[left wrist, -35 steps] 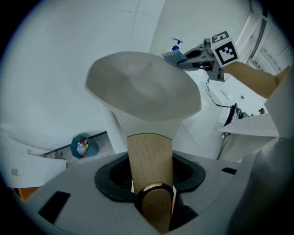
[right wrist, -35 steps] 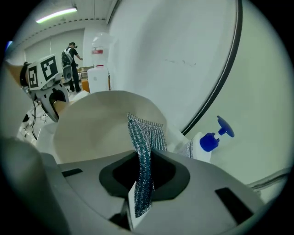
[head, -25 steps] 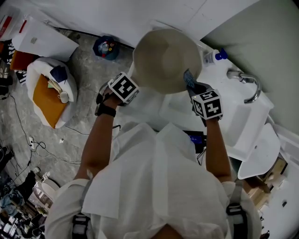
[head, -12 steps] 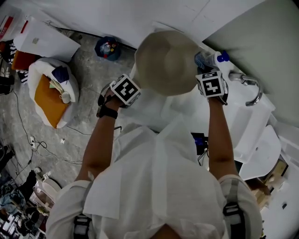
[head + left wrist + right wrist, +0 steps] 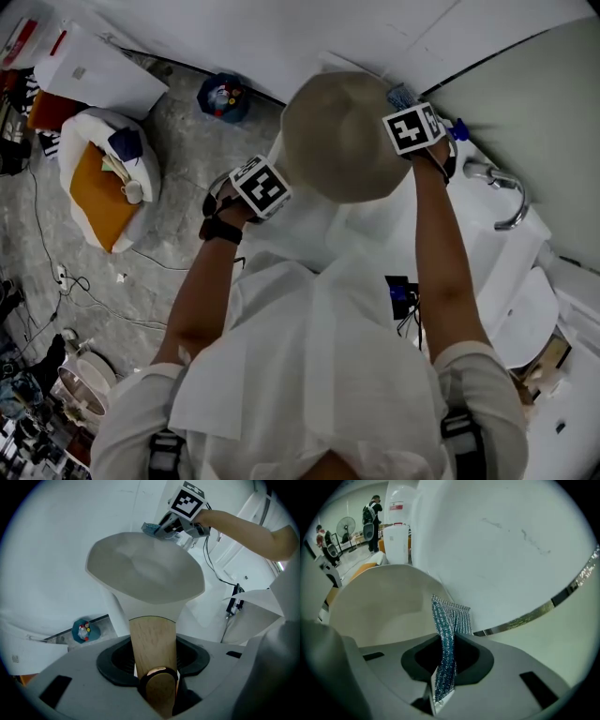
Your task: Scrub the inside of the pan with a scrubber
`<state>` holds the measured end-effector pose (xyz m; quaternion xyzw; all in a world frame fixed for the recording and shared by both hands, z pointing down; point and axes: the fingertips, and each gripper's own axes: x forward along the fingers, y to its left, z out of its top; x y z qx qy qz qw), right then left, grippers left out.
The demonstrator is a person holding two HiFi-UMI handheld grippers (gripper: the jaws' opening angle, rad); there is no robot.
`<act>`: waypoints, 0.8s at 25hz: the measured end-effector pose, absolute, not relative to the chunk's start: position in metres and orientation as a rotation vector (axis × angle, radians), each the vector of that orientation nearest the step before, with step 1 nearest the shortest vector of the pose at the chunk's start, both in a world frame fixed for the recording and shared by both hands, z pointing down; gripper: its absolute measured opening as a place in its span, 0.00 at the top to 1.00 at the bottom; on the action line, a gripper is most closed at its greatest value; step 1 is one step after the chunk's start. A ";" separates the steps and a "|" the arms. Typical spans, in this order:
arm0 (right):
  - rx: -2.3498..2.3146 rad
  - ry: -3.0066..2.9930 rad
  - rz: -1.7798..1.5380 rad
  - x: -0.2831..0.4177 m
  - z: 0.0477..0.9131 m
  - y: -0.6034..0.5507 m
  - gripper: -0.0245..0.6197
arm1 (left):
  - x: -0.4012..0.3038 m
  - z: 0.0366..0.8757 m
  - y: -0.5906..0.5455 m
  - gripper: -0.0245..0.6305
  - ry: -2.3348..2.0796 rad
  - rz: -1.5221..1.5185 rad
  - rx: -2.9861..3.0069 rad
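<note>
While we scrub the pan [image 5: 337, 136]: left hand-held gripper [image 5: 156, 686] clamps its handle [image 5: 152, 639]
Scrubber [image 5: 446, 634]: right hand-held gripper [image 5: 434, 699] pinches it at the rim; next, we press inward

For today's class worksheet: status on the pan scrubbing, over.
Left gripper shut on wooden handle, pan held up. Right gripper shut on mesh scrubber at pan's far rim, contact unclear. Nothing blocking pan's inside.
</note>
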<state>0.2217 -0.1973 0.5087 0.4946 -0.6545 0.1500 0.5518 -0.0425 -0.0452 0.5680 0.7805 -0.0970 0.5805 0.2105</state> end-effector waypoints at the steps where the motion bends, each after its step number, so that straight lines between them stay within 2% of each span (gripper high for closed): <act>1: 1.150 -1.542 0.346 0.219 0.509 -0.202 0.89 | -0.042 0.568 -0.045 0.65 -0.268 1.615 2.170; 10: 1.037 -1.604 0.226 0.170 0.509 -0.243 0.89 | -0.044 0.568 -0.045 0.65 -0.258 1.632 2.159; 20: 0.821 -1.907 0.178 0.045 0.509 -0.236 0.89 | -0.043 0.569 -0.047 0.64 -0.263 1.619 2.179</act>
